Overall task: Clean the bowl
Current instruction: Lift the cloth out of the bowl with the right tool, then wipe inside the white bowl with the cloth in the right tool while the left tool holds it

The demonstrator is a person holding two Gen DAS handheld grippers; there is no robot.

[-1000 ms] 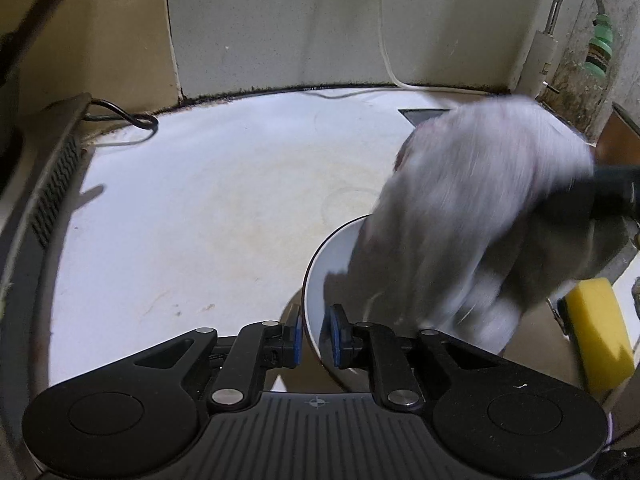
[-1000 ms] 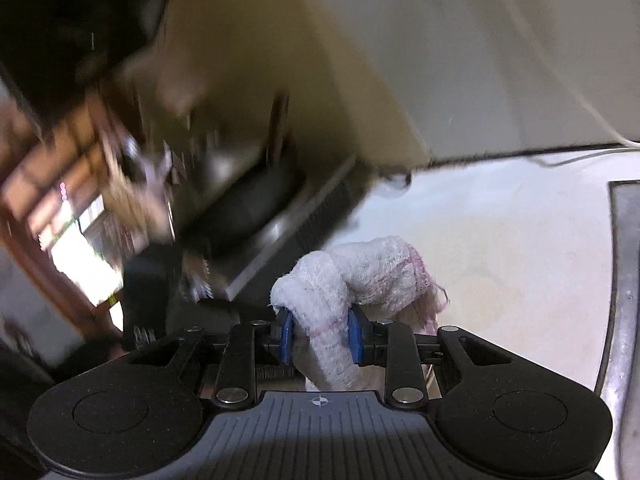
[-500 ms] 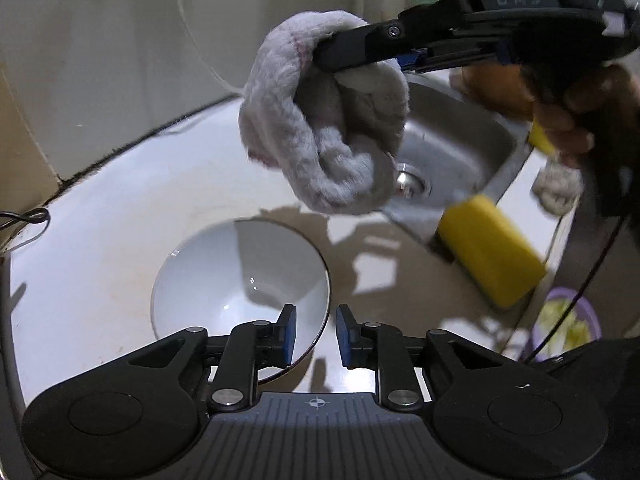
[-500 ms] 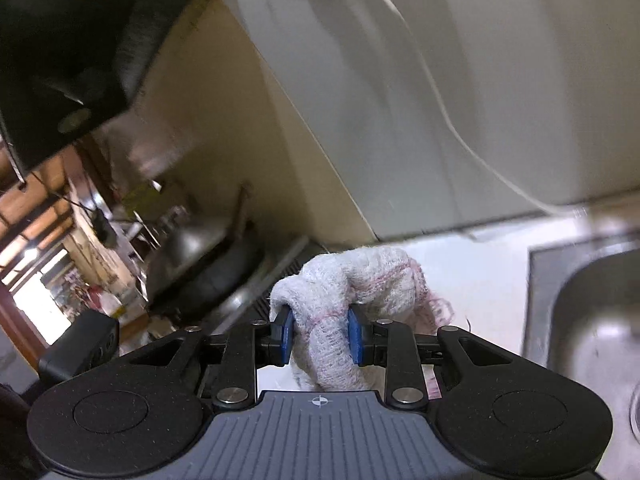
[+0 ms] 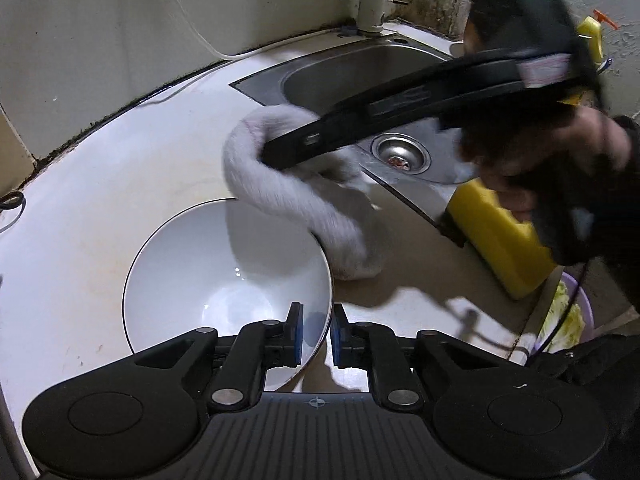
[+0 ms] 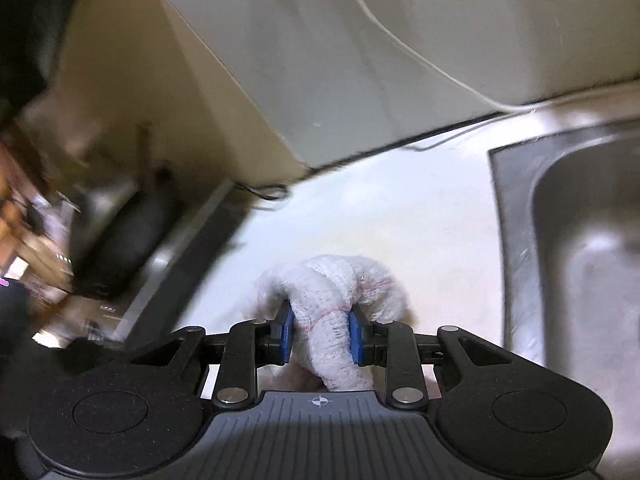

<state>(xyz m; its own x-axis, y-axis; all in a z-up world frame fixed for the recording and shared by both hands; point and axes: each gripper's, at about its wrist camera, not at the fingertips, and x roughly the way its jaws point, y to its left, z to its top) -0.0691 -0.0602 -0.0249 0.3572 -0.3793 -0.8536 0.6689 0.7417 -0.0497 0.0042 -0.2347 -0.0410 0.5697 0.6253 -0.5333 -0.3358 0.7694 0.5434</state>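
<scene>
One white bowl [image 5: 224, 280] sits upright on the pale countertop [image 5: 100, 184], just left of the steel sink [image 5: 360, 72] with its single drain [image 5: 400, 156]. Two grippers are in play. The left gripper [image 5: 316, 334] straddles the bowl's near rim: one blue pad is inside the bowl, the other outside, and its jaws are closing on that rim, though the pads do not visibly press it yet. The right gripper [image 6: 320, 332] is clamped on one bunched white cloth [image 6: 336, 304], which has thin pink stripes; in the left wrist view the cloth [image 5: 288, 196] hangs blurred over the bowl's far rim. One yellow sponge [image 5: 500, 240] lies at the sink's near corner, and one yellow bottle [image 5: 592, 36] stands behind the sink.

Half a second ago the cloth was held high above the counter; it has since dropped to the bowl's edge, and the left pads have shifted from in front of the bowl to either side of its rim.

A pale label on the right gripper's body is too blurred to read
</scene>
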